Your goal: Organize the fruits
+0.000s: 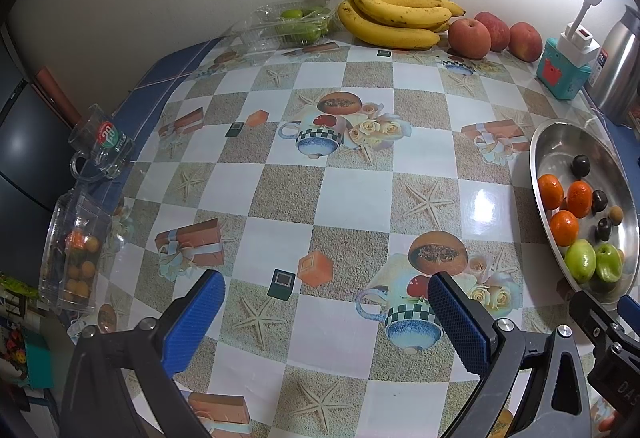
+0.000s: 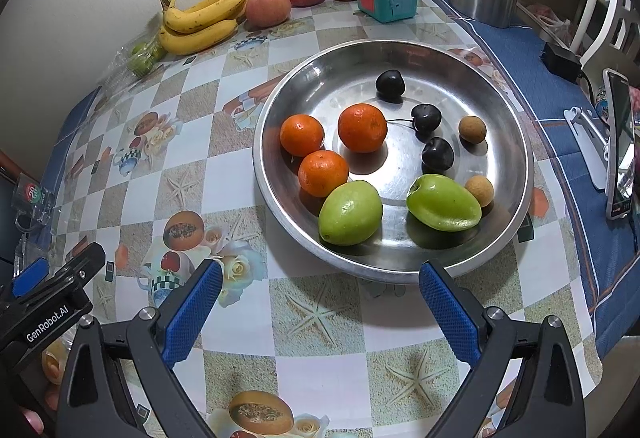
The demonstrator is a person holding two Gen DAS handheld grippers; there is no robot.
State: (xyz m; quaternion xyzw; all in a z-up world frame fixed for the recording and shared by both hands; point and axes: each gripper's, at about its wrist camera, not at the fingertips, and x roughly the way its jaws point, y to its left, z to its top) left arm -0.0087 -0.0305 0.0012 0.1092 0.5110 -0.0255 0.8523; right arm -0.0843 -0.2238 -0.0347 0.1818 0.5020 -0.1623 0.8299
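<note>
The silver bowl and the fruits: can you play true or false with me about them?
1. The silver bowl holds three oranges. True.
2. The bananas are inside the bowl. False: they lie on the table by the wall, beside the apples.
3. Both tongs are open and holding nothing. True: the left tongs and the right tongs are both empty.
4. There are five green fruits in the bowl. False: only two.
5. The dark cherries are in the bowl. True.
</note>
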